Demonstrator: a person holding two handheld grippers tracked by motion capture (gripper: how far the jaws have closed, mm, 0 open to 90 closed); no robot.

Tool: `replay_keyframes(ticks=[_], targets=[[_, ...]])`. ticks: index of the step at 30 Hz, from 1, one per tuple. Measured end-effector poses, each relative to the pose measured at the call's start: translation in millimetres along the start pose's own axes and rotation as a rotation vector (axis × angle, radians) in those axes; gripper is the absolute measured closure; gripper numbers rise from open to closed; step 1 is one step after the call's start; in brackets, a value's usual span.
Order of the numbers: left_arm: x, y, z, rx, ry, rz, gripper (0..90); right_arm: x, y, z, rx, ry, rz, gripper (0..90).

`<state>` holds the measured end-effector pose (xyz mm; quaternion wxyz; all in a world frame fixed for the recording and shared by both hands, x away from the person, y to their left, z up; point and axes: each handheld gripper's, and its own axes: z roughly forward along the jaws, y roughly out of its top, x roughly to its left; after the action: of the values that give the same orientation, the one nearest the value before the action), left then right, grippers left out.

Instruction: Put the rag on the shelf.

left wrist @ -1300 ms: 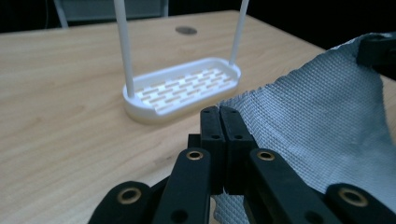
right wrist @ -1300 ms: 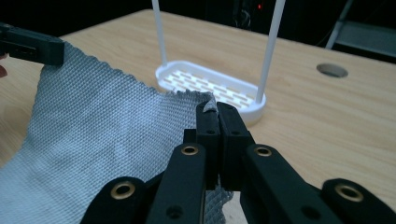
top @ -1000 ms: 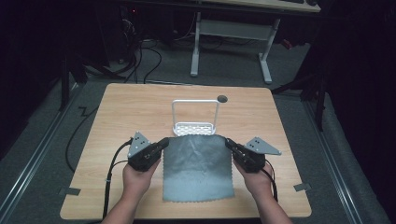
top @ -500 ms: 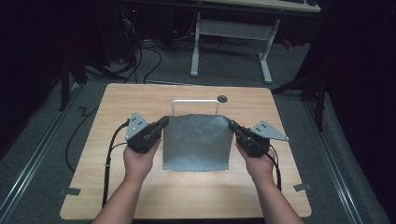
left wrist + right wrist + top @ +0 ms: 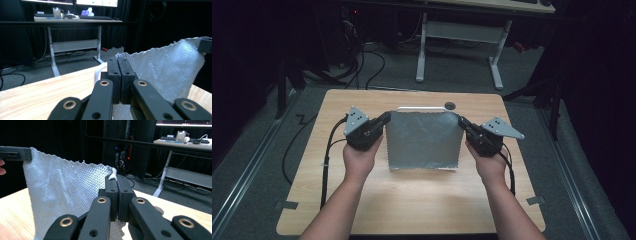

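Up it has come: the grey cloth (image 5: pixel 422 140), flat on the table (image 5: pixel 412 200) a second ago, now hangs stretched above it, left gripper (image 5: pixel 384 120) and right gripper (image 5: pixel 460 121) each pinching 1 of its 2 top corners.

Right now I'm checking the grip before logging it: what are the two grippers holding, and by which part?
The grey cloth, hanging: left gripper and right gripper each pinch a top corner.

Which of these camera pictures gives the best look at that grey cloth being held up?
The high view: it shows the whole grey cloth hanging between the left gripper and the right gripper, each pinching a top corner. The left gripper view shows one corner clamped in shut jaws and the weave up close; the right gripper view shows the other corner likewise.
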<state>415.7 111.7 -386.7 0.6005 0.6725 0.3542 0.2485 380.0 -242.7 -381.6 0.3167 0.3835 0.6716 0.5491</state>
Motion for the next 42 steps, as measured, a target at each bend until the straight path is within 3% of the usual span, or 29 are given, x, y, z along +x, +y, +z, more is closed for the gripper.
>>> replay_keyframes(ticks=[6, 11, 15, 27, 31, 39, 41, 42], targets=[[12.5, 10.9, 11.0, -0.002, 0.029, 0.015, 90.0, -5.1, 12.1, 11.4, -0.001, -0.004, -0.021, 89.4], [20.7, 20.6, 23.1, 0.01, 0.045, 0.057, 90.0, -12.5, 22.1, 26.3, -0.002, -0.01, -0.002, 89.4], [28.9, 24.8, 33.8, 0.013, 0.051, 0.049, 90.0, -17.1, 26.7, 34.4, 0.002, -0.009, 0.01, 89.4], [37.7, 38.3, 62.9, 0.019, 0.086, 0.091, 90.0, -38.0, 34.4, 59.7, 0.0, -0.047, 0.029, 89.5], [42.6, 41.2, 69.5, 0.025, 0.098, 0.077, 90.0, -41.0, 41.4, 65.0, -0.002, -0.049, 0.017, 89.5], [52.3, 47.9, 85.8, 0.062, 0.13, 0.096, 89.9, -46.7, 57.2, 86.8, 0.029, -0.079, -0.043, 89.4], [59.4, 42.1, 91.3, 0.092, 0.116, 0.07, 89.9, -49.8, 54.5, 94.8, 0.055, -0.085, -0.053, 89.5], [65.1, 36.6, 95.1, 0.122, 0.094, 0.027, 89.9, -51.9, 51.4, 98.7, 0.073, -0.084, -0.051, 89.5]])
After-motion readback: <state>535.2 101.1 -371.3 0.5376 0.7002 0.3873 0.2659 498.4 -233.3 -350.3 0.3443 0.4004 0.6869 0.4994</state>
